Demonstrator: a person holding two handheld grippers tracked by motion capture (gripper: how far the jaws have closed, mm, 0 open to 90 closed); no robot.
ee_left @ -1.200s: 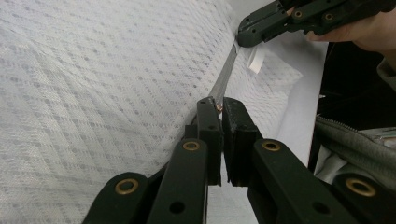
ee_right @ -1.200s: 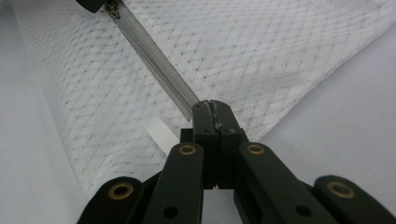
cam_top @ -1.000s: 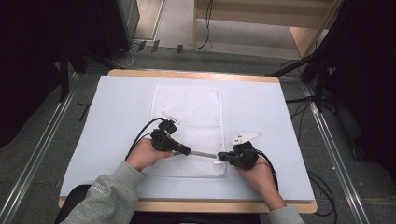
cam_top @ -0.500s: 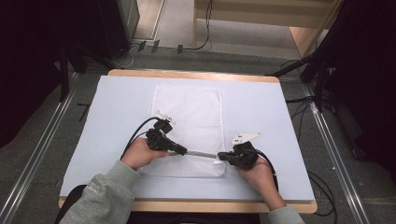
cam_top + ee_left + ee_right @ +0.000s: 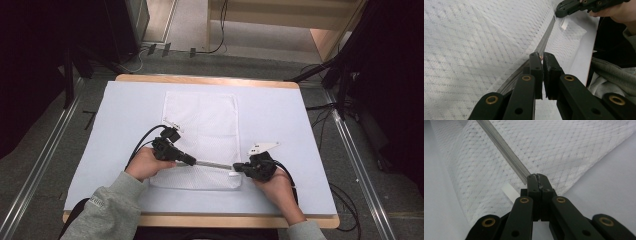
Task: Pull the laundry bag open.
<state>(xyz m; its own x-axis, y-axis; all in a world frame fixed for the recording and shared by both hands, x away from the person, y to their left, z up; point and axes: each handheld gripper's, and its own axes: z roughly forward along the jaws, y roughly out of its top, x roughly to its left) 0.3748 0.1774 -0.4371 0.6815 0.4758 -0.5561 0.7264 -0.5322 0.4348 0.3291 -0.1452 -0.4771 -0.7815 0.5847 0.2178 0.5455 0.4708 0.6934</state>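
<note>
With my right gripper (image 5: 239,168) pinching the zipper (image 5: 212,163) end of the mesh laundry bag (image 5: 202,127), my left gripper (image 5: 542,56) fingers (pinching the slider) should pull straight along the zipper.

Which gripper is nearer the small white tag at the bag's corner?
Right. The right gripper is clamped on the zipper end beside the tag; the left gripper grips farther along the zipper.

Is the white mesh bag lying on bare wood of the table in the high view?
No, the white mesh bag lies on a pale blue sheet that covers the wooden table, with wood showing only at the edges.
</note>
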